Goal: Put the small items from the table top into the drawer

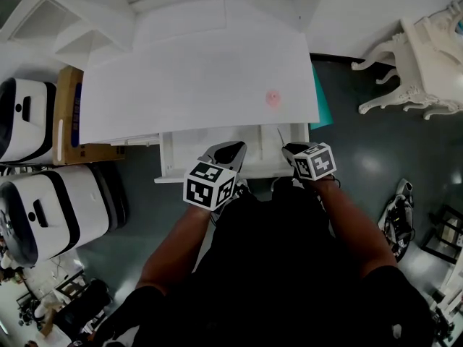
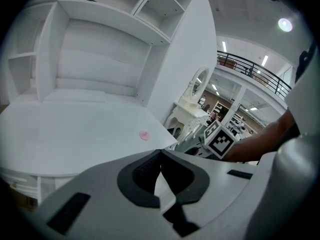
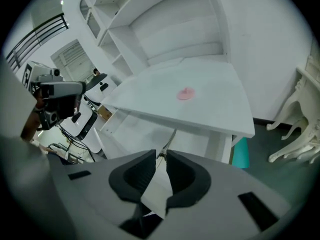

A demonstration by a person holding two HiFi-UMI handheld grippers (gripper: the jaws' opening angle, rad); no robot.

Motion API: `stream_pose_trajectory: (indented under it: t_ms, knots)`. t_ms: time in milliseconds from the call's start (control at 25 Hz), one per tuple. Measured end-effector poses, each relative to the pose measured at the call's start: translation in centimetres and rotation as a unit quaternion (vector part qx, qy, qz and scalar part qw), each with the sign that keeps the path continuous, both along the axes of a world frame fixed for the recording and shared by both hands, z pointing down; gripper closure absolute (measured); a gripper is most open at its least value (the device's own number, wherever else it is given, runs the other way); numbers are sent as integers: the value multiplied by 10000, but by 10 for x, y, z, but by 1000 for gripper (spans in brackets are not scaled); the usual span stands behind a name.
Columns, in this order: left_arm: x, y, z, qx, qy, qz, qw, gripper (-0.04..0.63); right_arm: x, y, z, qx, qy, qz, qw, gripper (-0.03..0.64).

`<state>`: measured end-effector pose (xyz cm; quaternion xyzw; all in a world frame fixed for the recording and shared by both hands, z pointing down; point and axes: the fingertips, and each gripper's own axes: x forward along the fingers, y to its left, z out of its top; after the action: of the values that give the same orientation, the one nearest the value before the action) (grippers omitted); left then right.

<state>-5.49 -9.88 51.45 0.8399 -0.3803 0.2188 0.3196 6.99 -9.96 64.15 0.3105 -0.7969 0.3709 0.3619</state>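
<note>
White desk top [image 1: 195, 85] lies bare around one small pink item [image 1: 273, 97], which sits near its front right edge. Below that edge we see the drawer [image 1: 181, 154] pulled out. Over the drawer's front rim, our left gripper [image 1: 230, 150] has its jaws together, empty. Our right gripper [image 1: 293, 150] has its jaws narrowed around a thin strand [image 1: 281, 137] that reaches into the drawer.
</note>
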Motion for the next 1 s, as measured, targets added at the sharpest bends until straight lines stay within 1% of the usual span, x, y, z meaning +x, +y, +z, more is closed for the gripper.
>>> stream_pose_trajectory:
  t_ms: [80,240,320,560,840,1000]
  knots:
    - [0,3,2,-45,1,-12,10000,592,-4,-2,15,-175,46,29,9998,538]
    - [2,7,1,-100,15,-43,9999,591,-2,-12,47,-325,408,8,9986,538]
    - [2,9,0,-102,-14,-59,9999,592,-2,-18,59,-412,496,82,9979,538]
    - [-3,13,1,-149,-64,-201,9997,591,-6,-31,84,-634,507,230,9964,538]
    - [-14,16,5,-260,-125,-368,9989,591,-14,-24,109,-1106,438,257,9926,537]
    - [-16,16,6,-310,-158,-399,9986,591,-17,-23,119,-1273,401,234,9908,537]
